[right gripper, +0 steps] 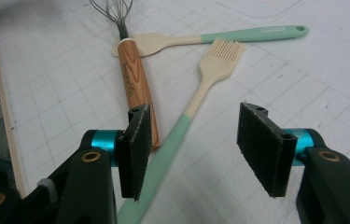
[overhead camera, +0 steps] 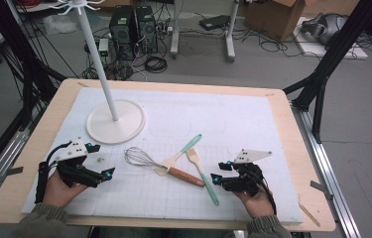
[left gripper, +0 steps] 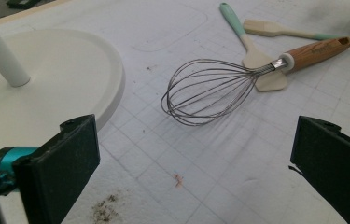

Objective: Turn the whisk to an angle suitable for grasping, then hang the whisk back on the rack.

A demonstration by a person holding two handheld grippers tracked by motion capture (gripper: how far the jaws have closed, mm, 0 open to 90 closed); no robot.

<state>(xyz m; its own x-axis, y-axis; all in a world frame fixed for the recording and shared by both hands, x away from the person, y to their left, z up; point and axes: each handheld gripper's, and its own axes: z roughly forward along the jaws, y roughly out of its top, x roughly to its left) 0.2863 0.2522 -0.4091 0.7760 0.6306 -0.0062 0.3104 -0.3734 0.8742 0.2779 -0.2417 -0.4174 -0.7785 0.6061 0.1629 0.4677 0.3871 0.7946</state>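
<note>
Right gripper [right gripper: 191,149] jaws apart, gripping nothing; the pastry brush [right gripper: 196,100] has its mint handle on the mat just beside the left pad, crossing next to the whisk [right gripper: 133,70] and spatula [right gripper: 219,37]. Left gripper [left gripper: 191,163] wide open, whisk well ahead, white stand base [left gripper: 70,74] beside it, bare mat [overhead camera: 233,119] around. Brush handle end cut off at the frame bottom.

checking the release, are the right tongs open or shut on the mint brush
Open. In the right gripper view the right tongs stand apart, pads clear of the brush, whose mint handle lies on the mat between them.
</note>
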